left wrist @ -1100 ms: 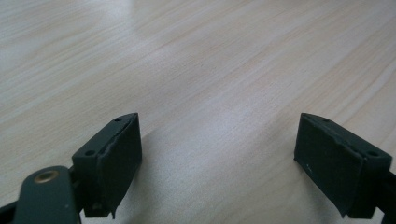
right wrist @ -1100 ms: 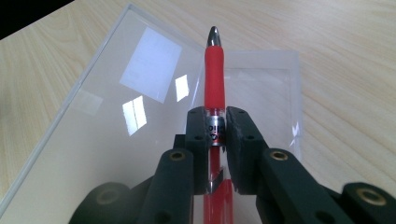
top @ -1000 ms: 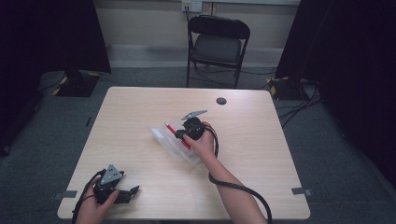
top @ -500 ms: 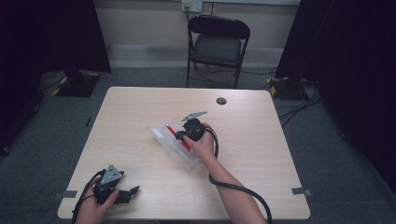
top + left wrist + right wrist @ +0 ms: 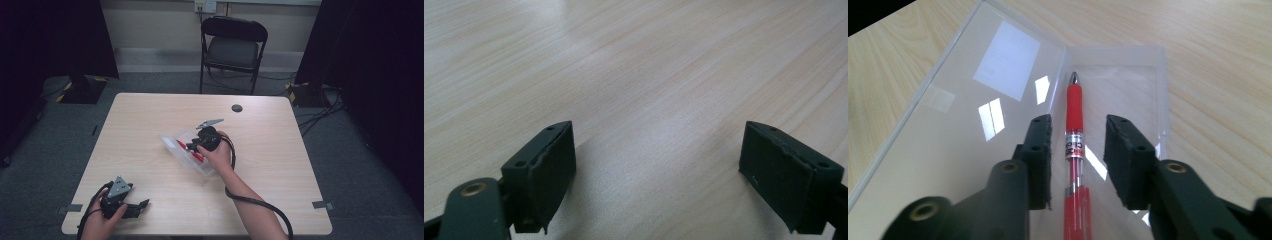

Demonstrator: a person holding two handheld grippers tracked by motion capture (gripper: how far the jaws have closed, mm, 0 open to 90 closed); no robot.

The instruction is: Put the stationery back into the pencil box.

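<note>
Near the middle of the table [image 5: 150, 125], the red pen [image 5: 1073, 150] lies inside the open clear plastic case [image 5: 998, 100], lengthwise in the tray half with its silver tip pointing away from your right tool [image 5: 1078, 150]. That tool's jaws have just been opening: they now stand apart on either side of the pen's barrel, a gap showing at each pad, so nothing is pinched and the pen rests on the case floor by itself. Judged from this, the placing of the pen in the case looks done, and what remains is to draw your right tool clear and fold the lid half over; the lid lies flat beside the tray, not yet closed. Your left tool [image 5: 131, 207] sits near the front left corner of the table, well apart from the case, jaws spread wide with bare wood between them, taking no part for now. Points not verifiable: the rear end of the pen is cut off at the bottom edge of the right gripper view and masked by your hand in the high view; the printing on the pen's band is too small to read; whether the case has a clasp cannot be made out.
</note>
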